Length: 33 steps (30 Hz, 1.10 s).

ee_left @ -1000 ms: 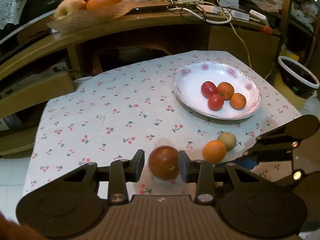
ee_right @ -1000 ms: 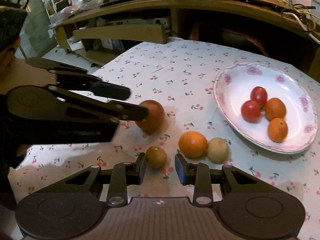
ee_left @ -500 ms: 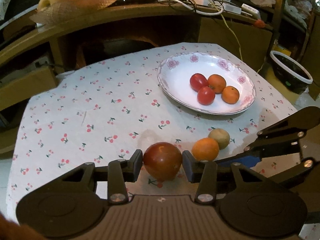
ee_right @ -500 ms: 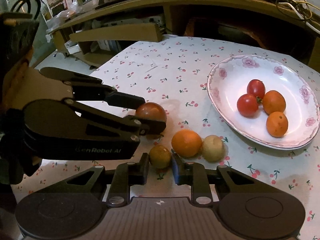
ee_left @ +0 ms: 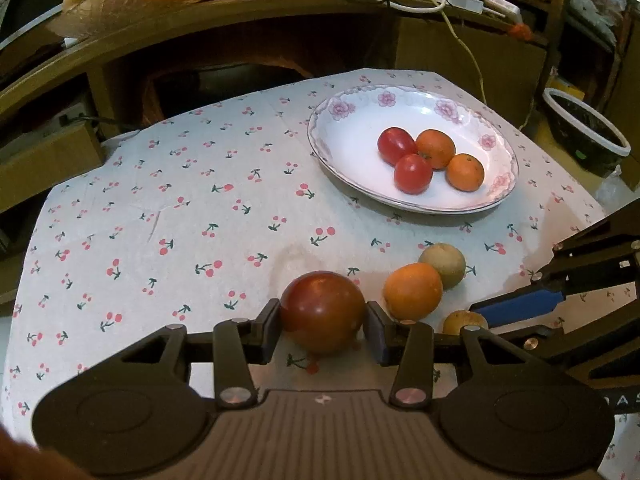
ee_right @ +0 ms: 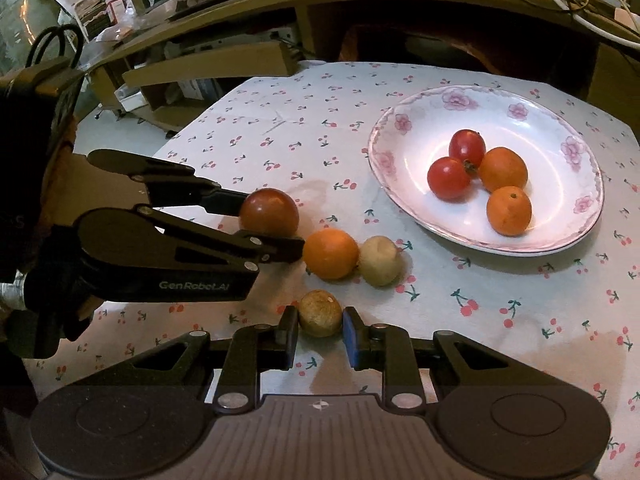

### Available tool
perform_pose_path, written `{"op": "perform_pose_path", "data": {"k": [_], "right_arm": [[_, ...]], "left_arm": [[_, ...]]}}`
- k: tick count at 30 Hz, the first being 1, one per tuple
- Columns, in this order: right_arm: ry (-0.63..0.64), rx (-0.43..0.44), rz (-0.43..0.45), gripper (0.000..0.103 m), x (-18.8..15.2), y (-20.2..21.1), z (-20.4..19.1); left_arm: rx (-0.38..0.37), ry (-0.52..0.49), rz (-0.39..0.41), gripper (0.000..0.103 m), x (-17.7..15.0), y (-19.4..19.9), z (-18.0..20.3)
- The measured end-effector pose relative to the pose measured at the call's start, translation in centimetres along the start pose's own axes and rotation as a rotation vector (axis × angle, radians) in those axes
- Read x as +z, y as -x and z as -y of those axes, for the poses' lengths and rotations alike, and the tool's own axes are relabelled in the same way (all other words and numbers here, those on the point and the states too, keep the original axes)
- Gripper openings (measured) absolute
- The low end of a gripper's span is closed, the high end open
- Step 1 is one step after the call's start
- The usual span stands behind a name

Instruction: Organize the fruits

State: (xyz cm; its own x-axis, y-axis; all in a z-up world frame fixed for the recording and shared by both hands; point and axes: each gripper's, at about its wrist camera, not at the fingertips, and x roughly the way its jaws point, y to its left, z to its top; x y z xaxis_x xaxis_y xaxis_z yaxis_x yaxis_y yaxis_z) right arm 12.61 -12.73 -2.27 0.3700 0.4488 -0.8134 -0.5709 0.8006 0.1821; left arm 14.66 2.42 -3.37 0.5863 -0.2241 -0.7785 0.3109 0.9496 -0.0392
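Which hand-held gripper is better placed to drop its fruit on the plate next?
Probably right. Both are shut on fruit: the left hand-held gripper on the dark tomato, the right hand-held gripper on the brown fruit. The plate lies on the right's side.

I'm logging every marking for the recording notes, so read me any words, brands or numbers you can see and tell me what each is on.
"GenRobot.AI": pale lettering on the side of the left hand-held gripper, seen from the right wrist view.
"AS": cut-off letters on the right hand-held gripper body, at the left wrist view's right edge.
Printed packets on the back shelf: too small and blurred to read.
Nothing else carries lettering.
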Motion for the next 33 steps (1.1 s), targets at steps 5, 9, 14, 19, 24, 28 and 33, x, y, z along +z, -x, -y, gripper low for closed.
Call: {"op": "perform_pose_path", "data": {"k": [5,9,14,19,24,28,33], "right_arm": [[0.015,-0.016,0.001,0.025,0.1,-0.1,0.0],[0.026,-0.025,-0.003,0.025,-0.1,0.3,0.0],[0.046,-0.058,-0.009,0.025,-0.6,1.0,0.2],[0.074,-0.085,0.002,0.025,-1.9,2.4,0.0],[0.115,-0.116,-0.008,0.026,-2.8,2.2,-0.4],[0.1,-0.102,-0.012,0.027,-2.4,1.8,-0.2],[0.093,-0.093,-0.007,0.027,-2.2,1.7,0.1]], "left_arm": [[0.013,-0.035,-0.004,0.047,-0.2,0.3,0.5],[0.026,-0.046,-0.015,0.047,-0.9,1.3,0.9],[0.042,-0.05,-0.026,0.047,-2.4,3.6,2.6],[0.057,-0.056,-0.06,0.047,-4.3,4.6,5.1],[0.056,-0.075,-0.068,0.047,-4.4,4.4,6.0],[0.031,-0.06,-0.039,0.048,-4.6,4.2,5.6],[0.012,-0.052,-0.044,0.048,-4.4,4.1,5.4]]}}
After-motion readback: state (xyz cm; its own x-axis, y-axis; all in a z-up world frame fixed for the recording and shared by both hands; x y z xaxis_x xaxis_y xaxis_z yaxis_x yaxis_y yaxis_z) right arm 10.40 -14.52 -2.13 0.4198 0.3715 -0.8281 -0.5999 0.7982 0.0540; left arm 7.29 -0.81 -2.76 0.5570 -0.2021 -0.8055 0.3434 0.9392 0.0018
